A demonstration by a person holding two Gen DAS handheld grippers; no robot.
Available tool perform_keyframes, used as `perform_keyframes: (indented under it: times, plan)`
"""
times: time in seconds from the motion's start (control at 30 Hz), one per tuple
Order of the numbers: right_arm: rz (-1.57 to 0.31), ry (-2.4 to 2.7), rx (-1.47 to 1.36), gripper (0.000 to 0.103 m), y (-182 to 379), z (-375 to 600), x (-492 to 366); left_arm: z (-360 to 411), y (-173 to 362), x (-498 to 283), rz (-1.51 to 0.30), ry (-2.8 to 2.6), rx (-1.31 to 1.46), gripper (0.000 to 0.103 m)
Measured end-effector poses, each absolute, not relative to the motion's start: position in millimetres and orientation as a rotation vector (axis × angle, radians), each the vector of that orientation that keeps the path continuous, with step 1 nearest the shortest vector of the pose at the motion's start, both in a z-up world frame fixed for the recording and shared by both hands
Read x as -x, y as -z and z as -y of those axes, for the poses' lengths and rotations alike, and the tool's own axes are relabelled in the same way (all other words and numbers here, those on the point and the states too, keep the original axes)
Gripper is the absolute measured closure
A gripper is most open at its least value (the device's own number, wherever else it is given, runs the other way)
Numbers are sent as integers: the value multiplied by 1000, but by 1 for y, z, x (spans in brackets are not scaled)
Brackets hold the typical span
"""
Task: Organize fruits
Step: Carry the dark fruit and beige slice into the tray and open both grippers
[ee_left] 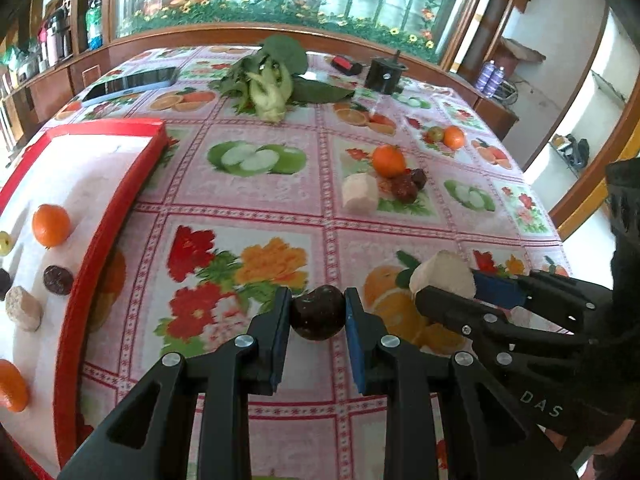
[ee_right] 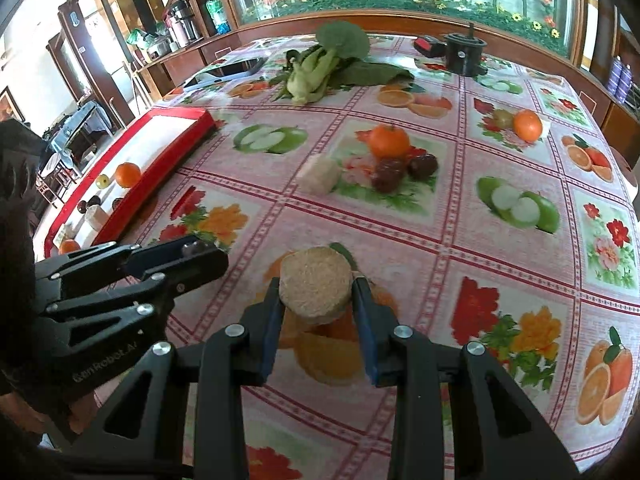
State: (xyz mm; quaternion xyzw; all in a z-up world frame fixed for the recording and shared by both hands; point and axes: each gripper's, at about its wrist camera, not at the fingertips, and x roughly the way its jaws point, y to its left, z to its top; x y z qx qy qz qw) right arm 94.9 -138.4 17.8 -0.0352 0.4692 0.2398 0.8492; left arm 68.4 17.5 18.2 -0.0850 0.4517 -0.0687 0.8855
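The tablecloth [ee_left: 256, 200] looks like glossy printed plastic — smooth, with light sheen. Both grippers, left gripper [ee_left: 318, 312] and right gripper [ee_right: 316, 300], are matt black plastic with shiny metal pins; the right one holds a rough, grainy beige disc [ee_right: 315, 290] — the red tray [ee_left: 120, 208] has a glossy rim.

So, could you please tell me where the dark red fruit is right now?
In the left wrist view, the dark red fruit is clamped in the left hand-held gripper above the tablecloth, right of the red tray.
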Motion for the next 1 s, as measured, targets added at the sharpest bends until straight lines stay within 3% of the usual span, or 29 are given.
perform_keyframes:
  times: [0.53,1.0]
  plan:
    - [-963,-561,108,67,-41,69,-92,-84,-38,-59,-892,98,256,77]
    - [-916,-645,119,67,-69,-42,-123,-191,-68,-79,-843,-38,293,78]
